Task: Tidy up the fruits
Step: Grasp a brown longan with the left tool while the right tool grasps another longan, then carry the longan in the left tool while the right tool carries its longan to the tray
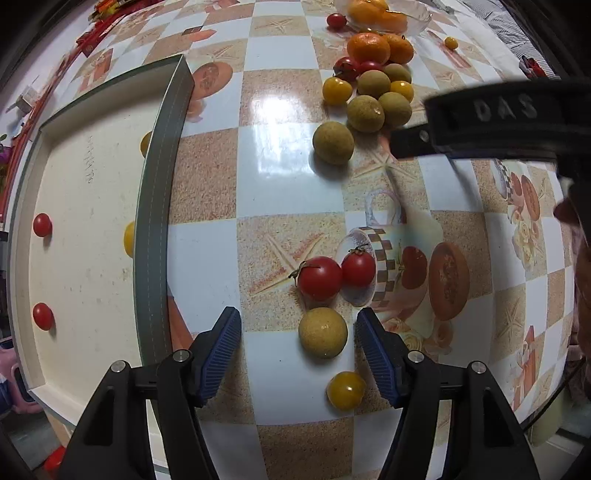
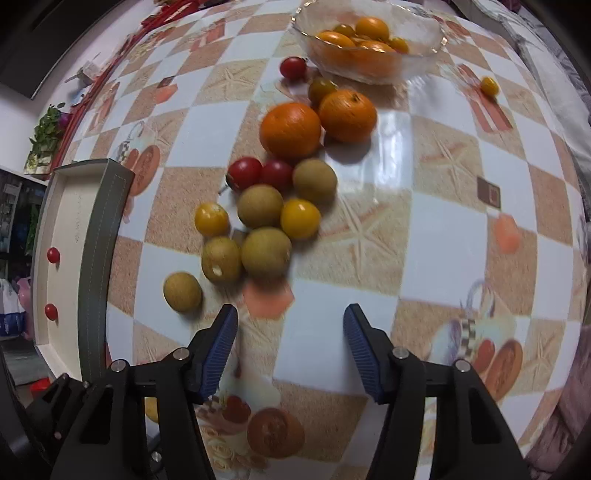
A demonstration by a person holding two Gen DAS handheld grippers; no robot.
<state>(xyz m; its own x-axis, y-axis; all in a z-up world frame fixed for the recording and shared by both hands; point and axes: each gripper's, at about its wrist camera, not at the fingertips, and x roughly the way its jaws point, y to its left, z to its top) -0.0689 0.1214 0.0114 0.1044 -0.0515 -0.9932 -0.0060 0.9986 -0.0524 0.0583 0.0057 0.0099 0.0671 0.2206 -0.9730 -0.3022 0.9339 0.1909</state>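
My left gripper (image 1: 298,345) is open and empty, low over the table, with a tan longan (image 1: 323,332) between its fingertips, nearer the right one. Two red cherry tomatoes (image 1: 320,277) lie just beyond and a yellow tomato (image 1: 346,390) lies below. The white box lid (image 1: 88,236) at left holds two red tomatoes (image 1: 42,224) and yellow ones by its wall. My right gripper (image 2: 290,341) is open and empty, short of a cluster of longans (image 2: 266,252), yellow tomatoes (image 2: 300,218), red tomatoes (image 2: 244,172) and two oranges (image 2: 290,130). A glass bowl (image 2: 424,44) holds oranges.
The checked tablecloth (image 2: 443,240) covers the whole table. A lone yellow tomato (image 2: 489,86) lies at the far right and a red one (image 2: 293,68) beside the bowl. The right gripper's body (image 1: 491,118) crosses the upper right of the left wrist view. Red packets (image 1: 96,29) line the far edge.
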